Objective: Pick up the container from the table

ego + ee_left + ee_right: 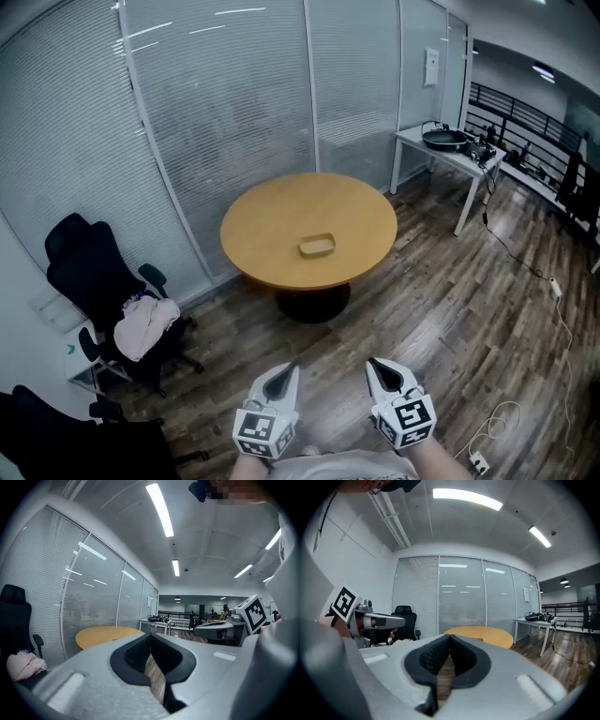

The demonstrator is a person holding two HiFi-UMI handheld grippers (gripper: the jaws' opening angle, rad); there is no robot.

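A small tan container (317, 246) lies flat near the middle of a round wooden surface (258, 220), its long axis running left to right across the head view, with the right end tipped a little away from the camera. Nothing touches it.

Both tools are held low and close to the person's body, side by side, tips pointing forward toward the surface and well apart from the container. The left tool (281, 373) has its jaws closed tip to tip with nothing between them. The right tool (382, 367) is likewise closed and empty.

A black office chair (94, 272) with a pale cloth (145, 323) on its seat stands at the left by the glass wall (216, 103), on a wood plank floor (469, 309).
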